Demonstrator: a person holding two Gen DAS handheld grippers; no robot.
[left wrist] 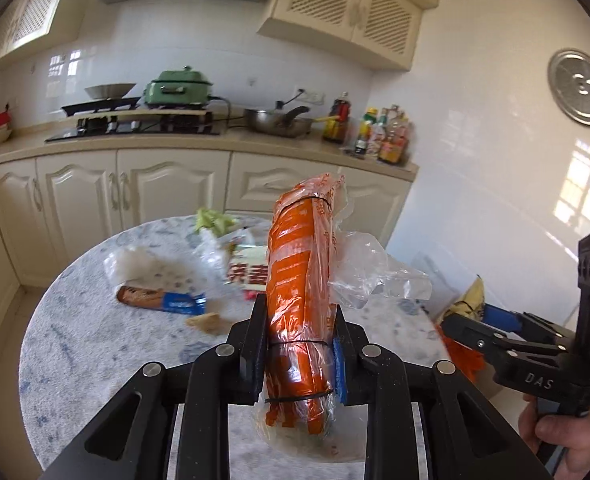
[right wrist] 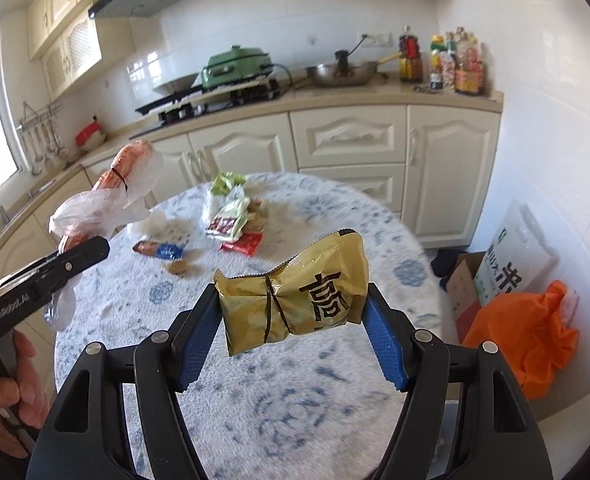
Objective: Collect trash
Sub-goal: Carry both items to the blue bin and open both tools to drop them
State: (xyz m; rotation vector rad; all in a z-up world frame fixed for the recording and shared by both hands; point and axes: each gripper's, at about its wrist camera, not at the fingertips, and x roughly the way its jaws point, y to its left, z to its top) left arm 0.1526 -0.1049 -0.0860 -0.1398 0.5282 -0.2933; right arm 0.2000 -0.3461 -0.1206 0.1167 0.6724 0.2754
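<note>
A round surface (right wrist: pixel 315 400) with a mottled blue-and-white marble look stands in a cream-cabinet kitchen, crumpled wrappers (right wrist: pixel 231 220) scattered across its far half. The left gripper (left wrist: pixel 299 354) is clenched on an orange plastic-wrapped roll (left wrist: pixel 297 280) bound with black bands; the right gripper (right wrist: pixel 291 320) grasps a glossy gold packet (right wrist: pixel 295 300), both raised above the surface

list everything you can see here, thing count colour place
orange packet: 1, orange in clear plastic, in left gripper
gold packet: 1, gold, in right gripper
round table: 1, white-blue
wrappers: several, mixed colours, far side of table
blue-brown wrapper: 1, on table
orange bag: 1, on floor, right of table
cardboard box: 1, brown, floor
green cooker: 1, counter
pan: 1, steel, counter
bottles: several, counter corner
left gripper: black, shut
right gripper: black, blue pads
</note>
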